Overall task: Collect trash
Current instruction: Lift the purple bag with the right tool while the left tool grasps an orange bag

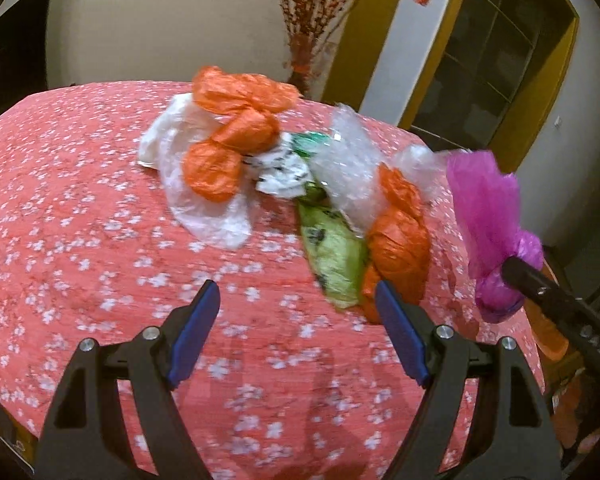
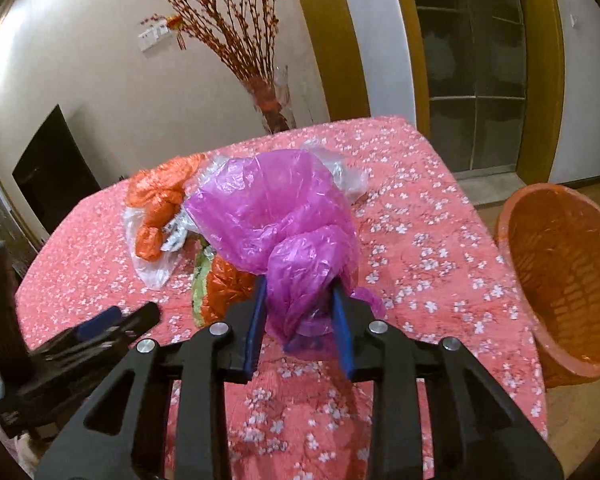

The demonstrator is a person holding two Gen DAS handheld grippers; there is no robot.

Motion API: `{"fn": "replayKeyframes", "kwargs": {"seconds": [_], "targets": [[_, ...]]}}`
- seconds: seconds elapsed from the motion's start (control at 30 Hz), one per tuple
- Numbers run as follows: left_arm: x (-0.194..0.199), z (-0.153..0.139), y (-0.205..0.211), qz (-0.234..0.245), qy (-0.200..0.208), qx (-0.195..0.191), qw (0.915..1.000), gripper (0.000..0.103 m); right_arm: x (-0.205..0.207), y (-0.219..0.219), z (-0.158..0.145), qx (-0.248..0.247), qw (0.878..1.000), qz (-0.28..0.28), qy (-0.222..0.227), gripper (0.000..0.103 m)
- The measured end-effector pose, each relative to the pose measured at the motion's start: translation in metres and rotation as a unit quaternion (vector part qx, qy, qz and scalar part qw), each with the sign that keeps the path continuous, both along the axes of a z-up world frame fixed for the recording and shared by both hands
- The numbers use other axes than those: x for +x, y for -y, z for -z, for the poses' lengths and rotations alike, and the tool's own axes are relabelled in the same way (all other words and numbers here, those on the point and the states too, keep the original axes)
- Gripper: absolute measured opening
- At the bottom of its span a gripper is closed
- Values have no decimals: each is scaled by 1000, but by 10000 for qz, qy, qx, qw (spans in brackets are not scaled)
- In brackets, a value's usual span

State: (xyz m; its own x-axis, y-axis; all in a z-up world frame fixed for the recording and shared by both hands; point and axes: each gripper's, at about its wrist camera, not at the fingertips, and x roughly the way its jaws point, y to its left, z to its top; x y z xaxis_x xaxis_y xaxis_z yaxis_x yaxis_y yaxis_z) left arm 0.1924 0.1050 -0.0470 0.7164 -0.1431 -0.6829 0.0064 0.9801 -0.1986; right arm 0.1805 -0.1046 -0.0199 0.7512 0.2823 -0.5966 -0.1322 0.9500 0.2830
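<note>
My right gripper [image 2: 300, 292] is shut on a crumpled purple plastic bag [image 2: 284, 220] and holds it above the table; the bag also shows in the left wrist view [image 1: 492, 220]. My left gripper [image 1: 296, 296] is open and empty, low over the pink floral tablecloth [image 1: 80, 220], just short of an orange bag [image 1: 400, 248] and a green wrapper [image 1: 336, 256]. More trash lies beyond: knotted orange bags [image 1: 236, 120], a white bag [image 1: 196, 184], clear plastic [image 1: 348, 152] and printed paper [image 1: 284, 172]. An orange basket [image 2: 564, 276] stands off the table's right edge.
A vase of red-budded branches [image 2: 272, 96] stands behind the table's far edge. A dark screen [image 2: 52, 172] leans by the wall at left. A glass door with yellow frame [image 2: 476, 80] is at the back right. My left gripper shows at the lower left of the right wrist view [image 2: 112, 328].
</note>
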Motion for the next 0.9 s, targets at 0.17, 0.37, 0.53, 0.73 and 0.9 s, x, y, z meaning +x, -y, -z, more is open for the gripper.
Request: {"fn": "replayKeyframes", "kwargs": {"seconds": [0.17, 0.37, 0.53, 0.73, 0.9], "targets": [[7, 0, 20, 207, 2, 49, 9998, 78, -14, 15, -13, 131, 9997, 9, 218, 31], [24, -1, 45, 395, 26, 151, 9991, 78, -30, 38, -30, 243, 9981, 240, 508, 31], [43, 0, 63, 463, -3, 325, 9984, 78, -37, 65, -34, 144, 9954, 688, 644, 31], [56, 2, 82, 511, -26, 517, 9974, 76, -36, 89, -23, 171, 9932, 1030, 505, 31], [66, 6, 91, 517, -87, 663, 9964, 69, -38, 102, -16, 184, 9918, 1191, 417, 31]]}}
